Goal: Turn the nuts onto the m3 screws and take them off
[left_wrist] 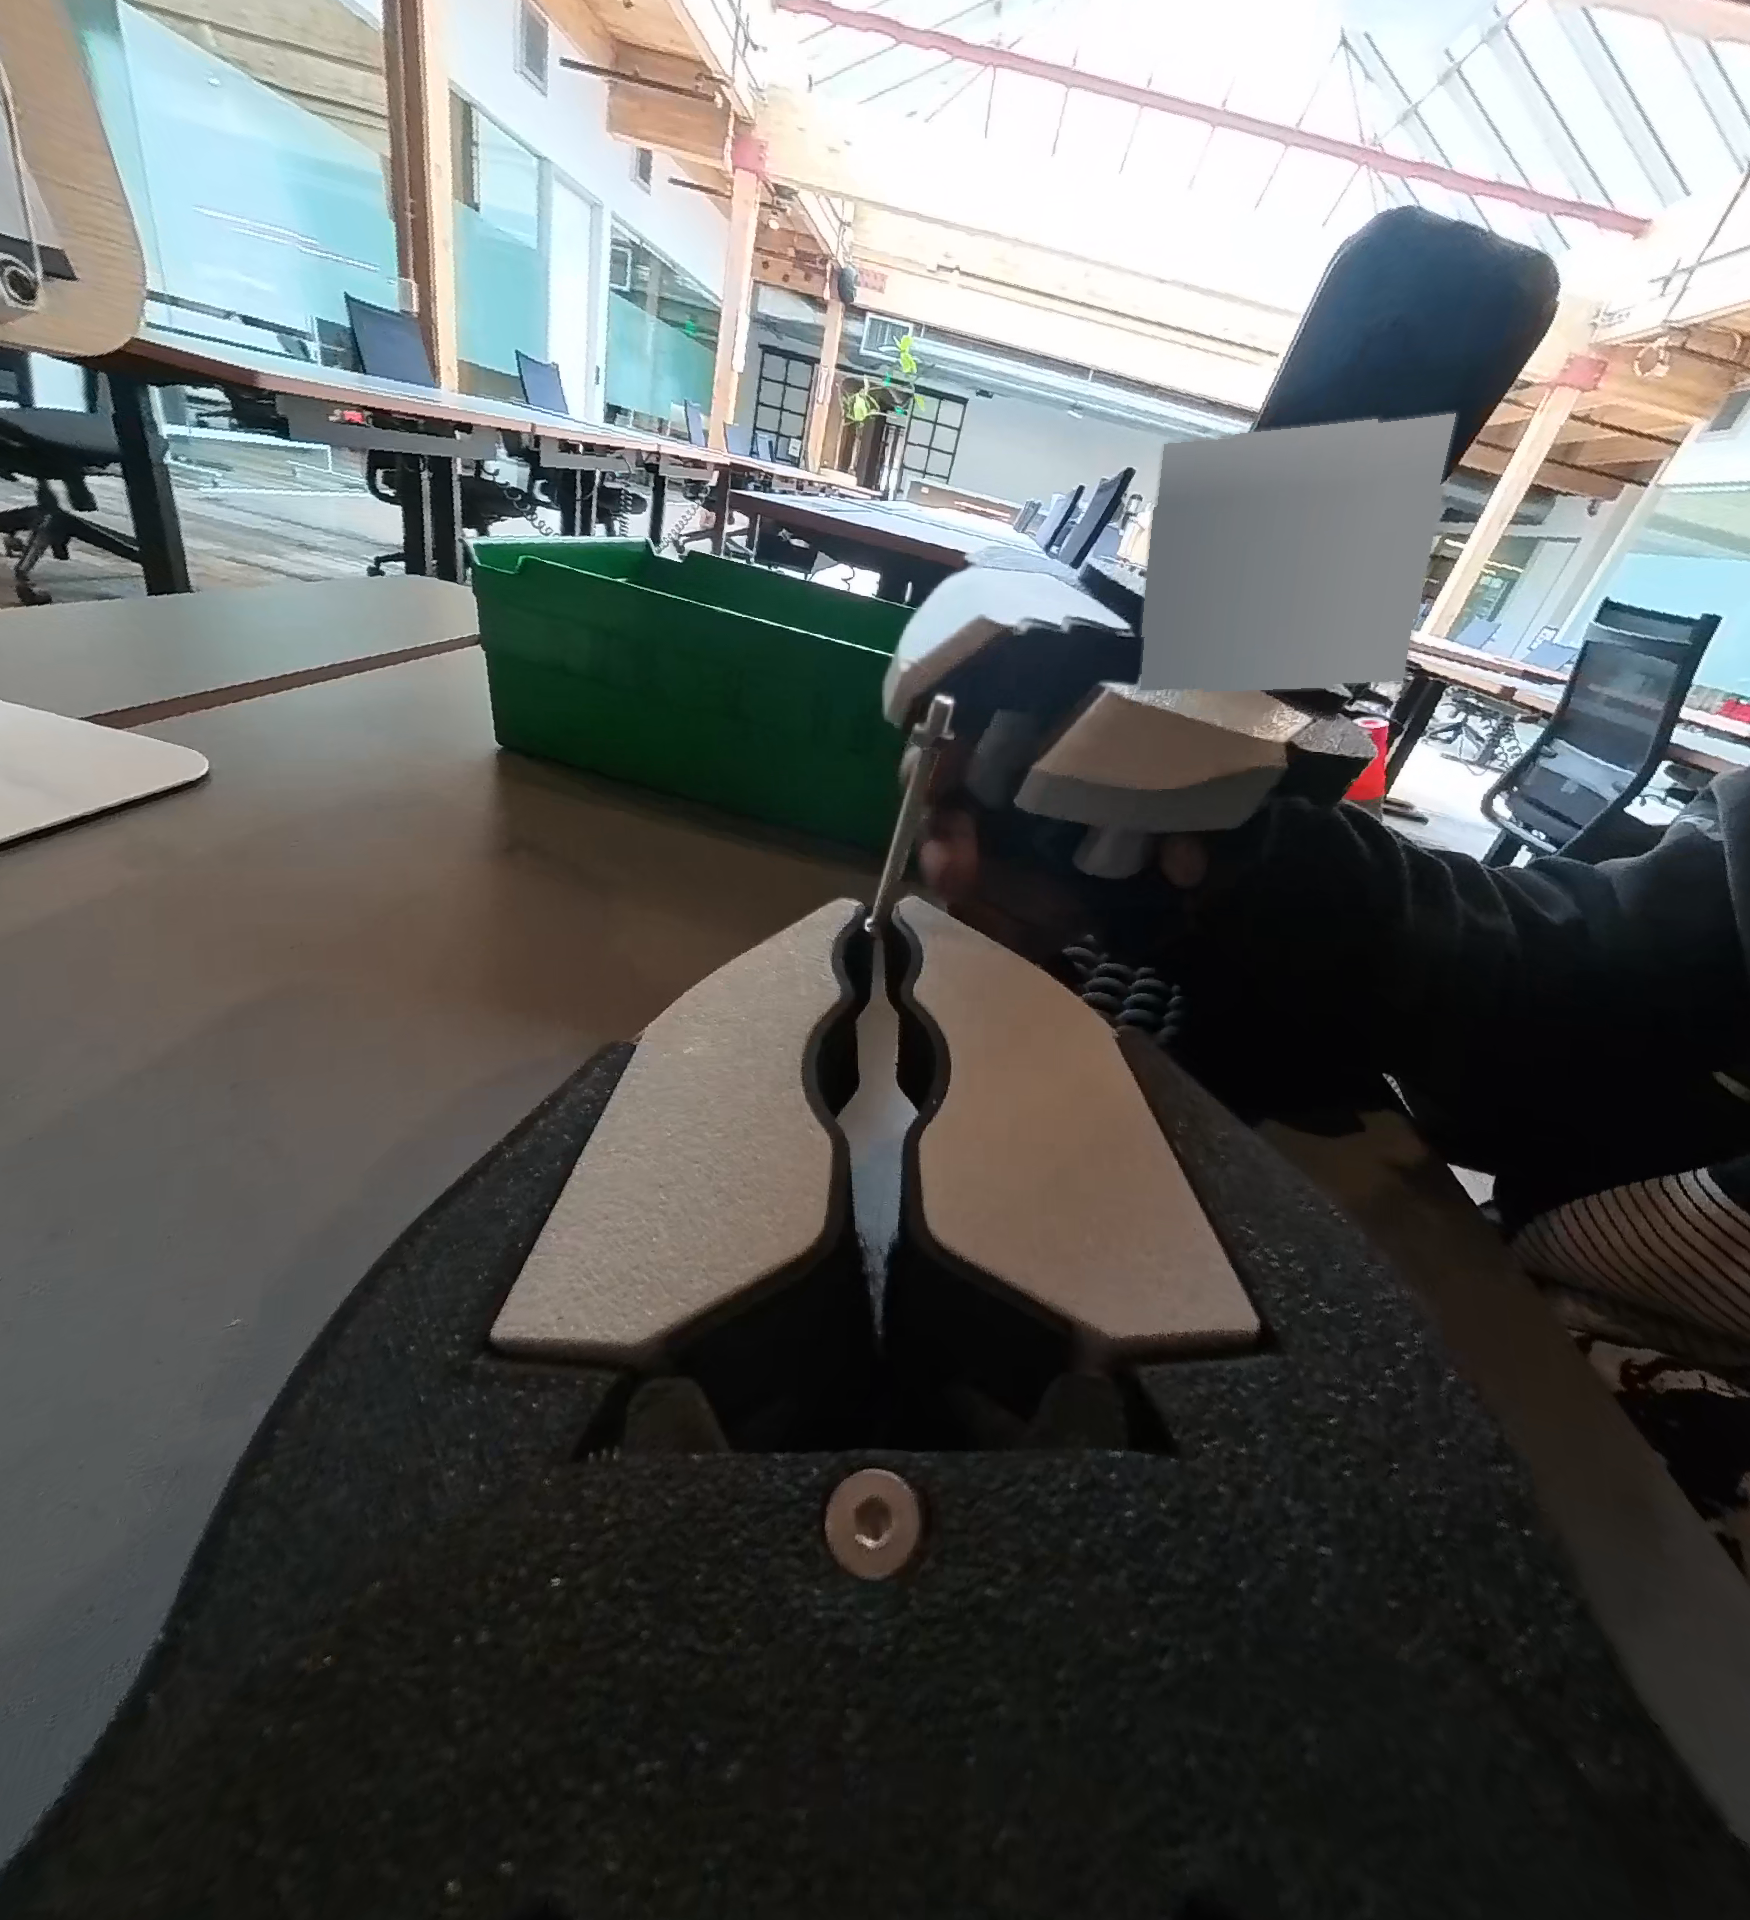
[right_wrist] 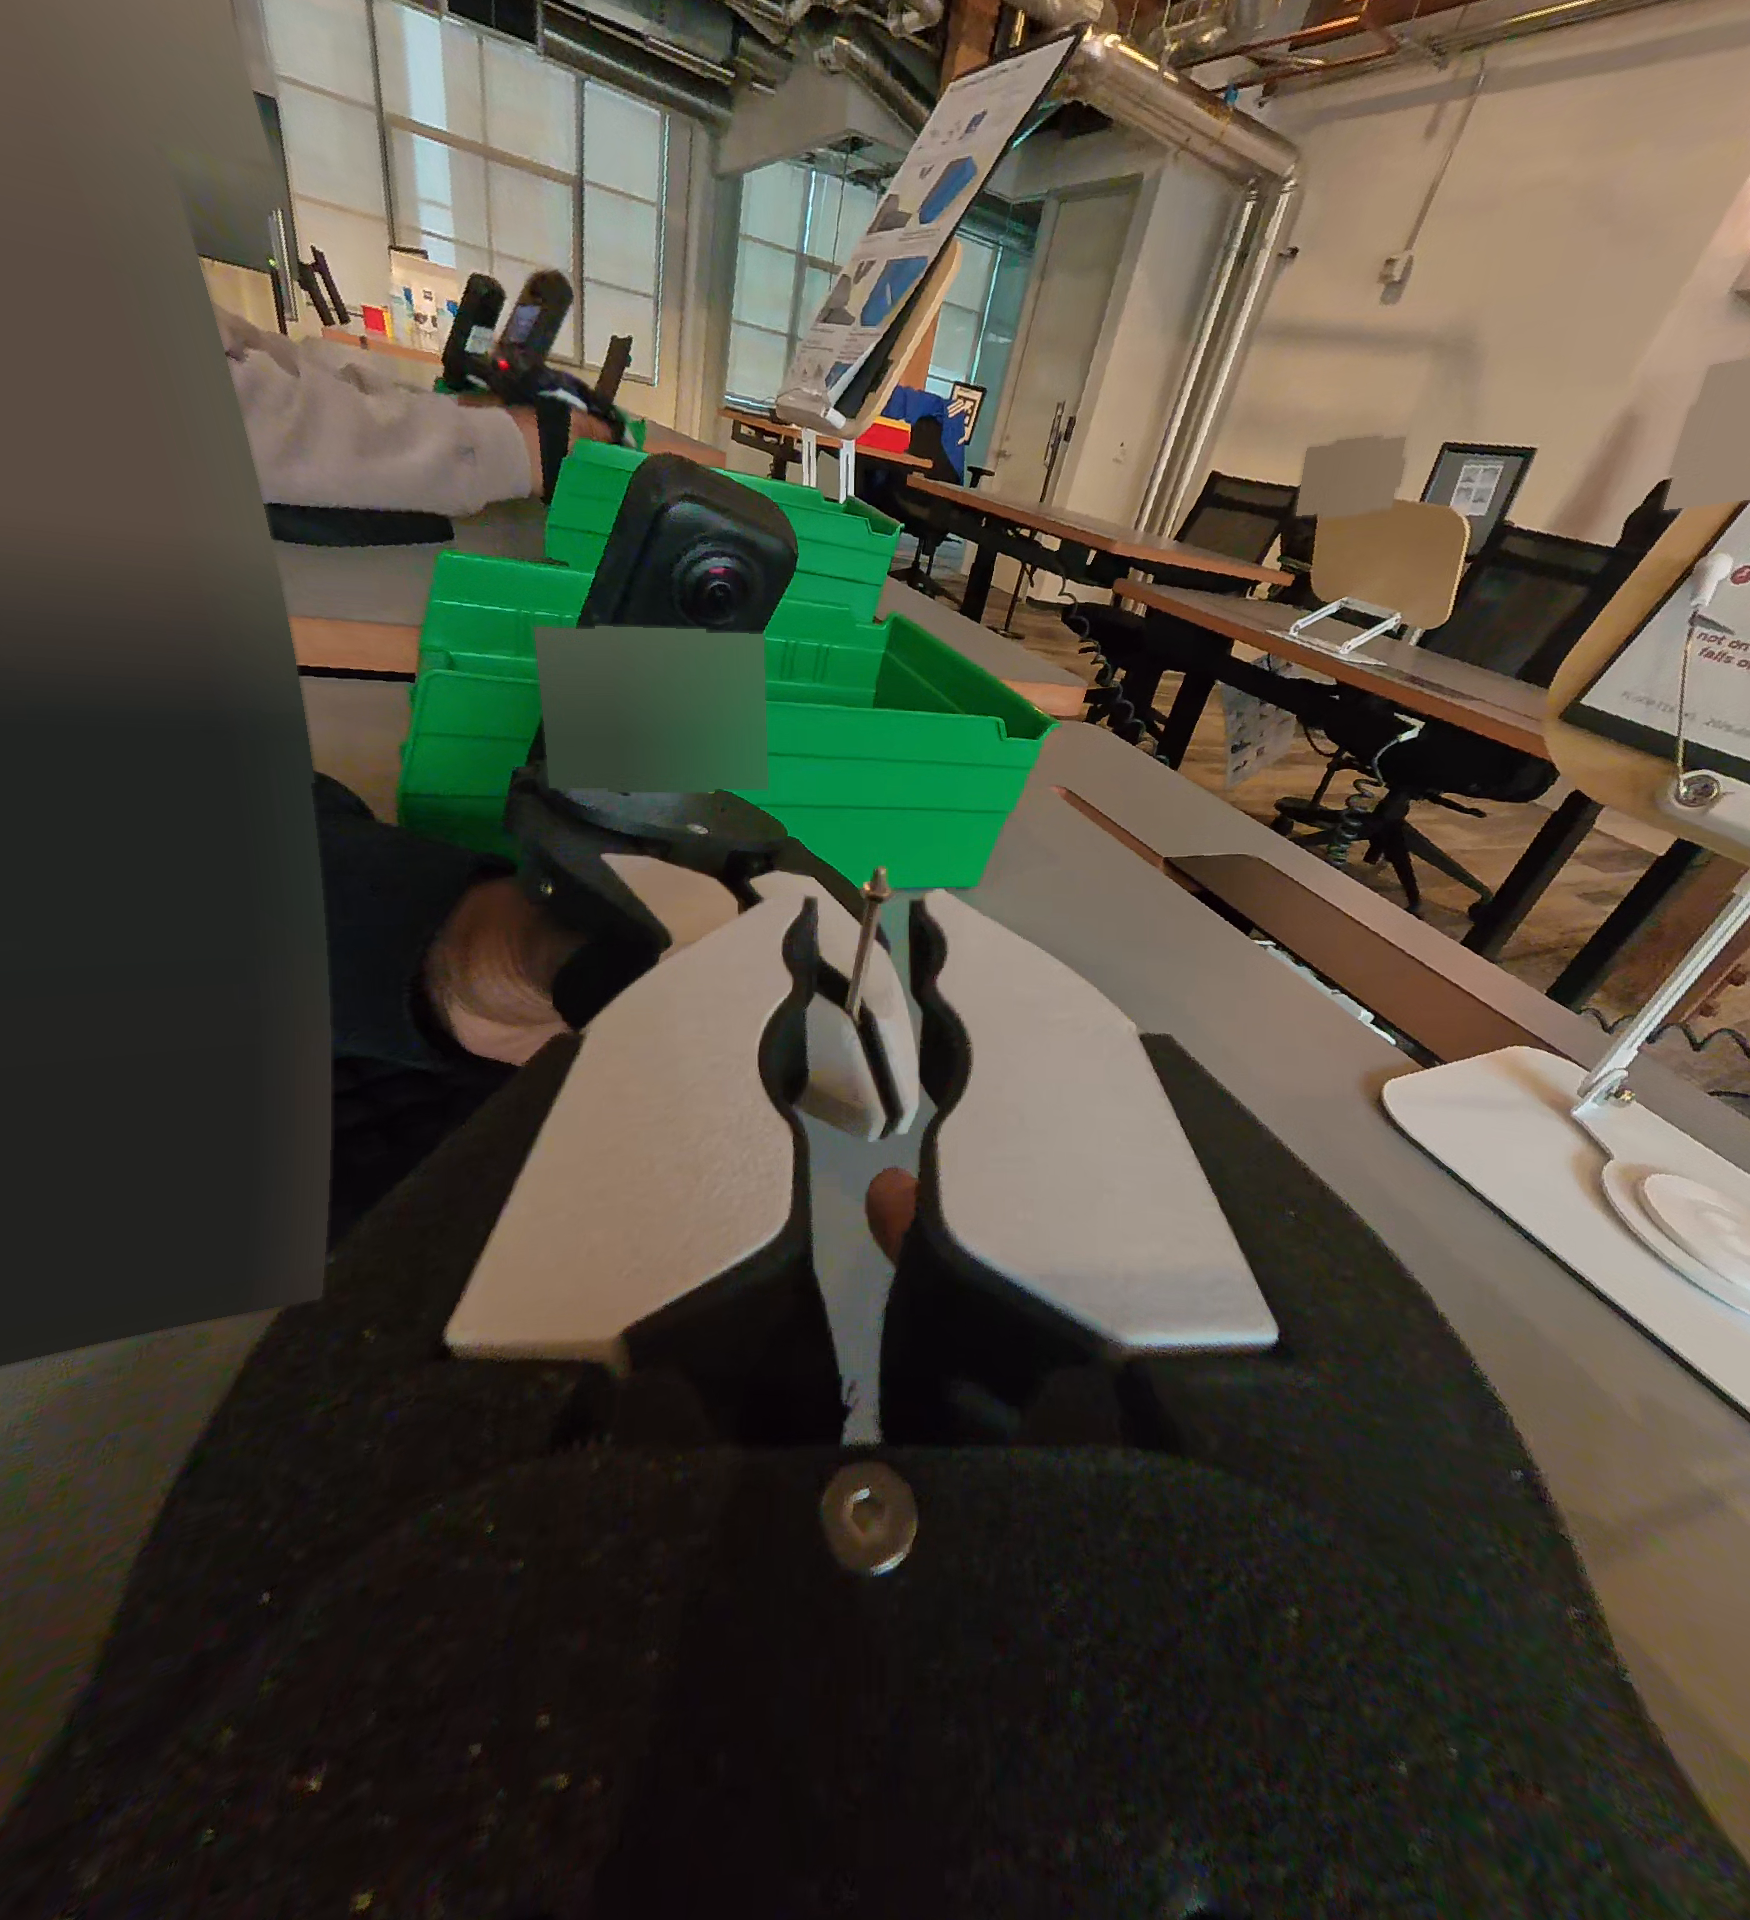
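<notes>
My left gripper (left_wrist: 876,920) is shut on the lower end of a thin metal screw (left_wrist: 907,821), which rises tilted from its fingertips. A small nut (left_wrist: 938,720) sits near the screw's top end. My right gripper (left_wrist: 964,738) faces it, held by a gloved hand, with its fingers around the screw's top. In the right wrist view the screw (right_wrist: 866,951) and nut (right_wrist: 878,886) stand between my right gripper's (right_wrist: 863,914) parted fingers, with a gap on each side. The left gripper (right_wrist: 855,1070) shows below, clamping the screw.
A green bin (left_wrist: 684,686) stands on the dark table (left_wrist: 227,987) behind the grippers; it also shows in the right wrist view (right_wrist: 892,790), with more bins behind it. A white stand base (right_wrist: 1577,1174) with a board (right_wrist: 1733,623) is at right. A white pad (left_wrist: 19,769) lies at left. The gap from one gripper's tips to the other's is roughly 4 cm.
</notes>
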